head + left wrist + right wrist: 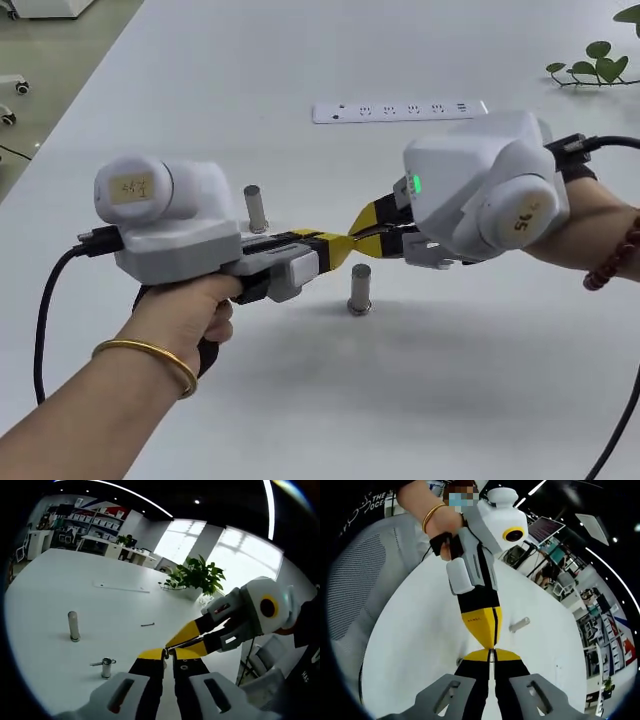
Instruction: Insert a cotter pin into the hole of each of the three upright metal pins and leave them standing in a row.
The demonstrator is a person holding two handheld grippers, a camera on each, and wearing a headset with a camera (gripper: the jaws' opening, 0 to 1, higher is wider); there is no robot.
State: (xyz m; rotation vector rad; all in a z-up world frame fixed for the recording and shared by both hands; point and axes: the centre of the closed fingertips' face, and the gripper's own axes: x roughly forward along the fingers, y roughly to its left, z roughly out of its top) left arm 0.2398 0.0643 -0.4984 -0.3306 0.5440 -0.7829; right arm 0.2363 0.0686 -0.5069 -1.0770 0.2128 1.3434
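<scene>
Left claw (340, 247) and right claw (362, 232), both closed, meet tip-to-tip near an upright metal pin (360, 290).

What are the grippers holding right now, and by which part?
The left gripper and right gripper meet tip to tip on a small metal piece, probably a cotter pin; the gripped part cannot be told.

Open-plan office, white workbench (300, 60), mesh chair (355, 595), shelving (95, 522), potted plant (200, 577), windows (240, 555)
</scene>
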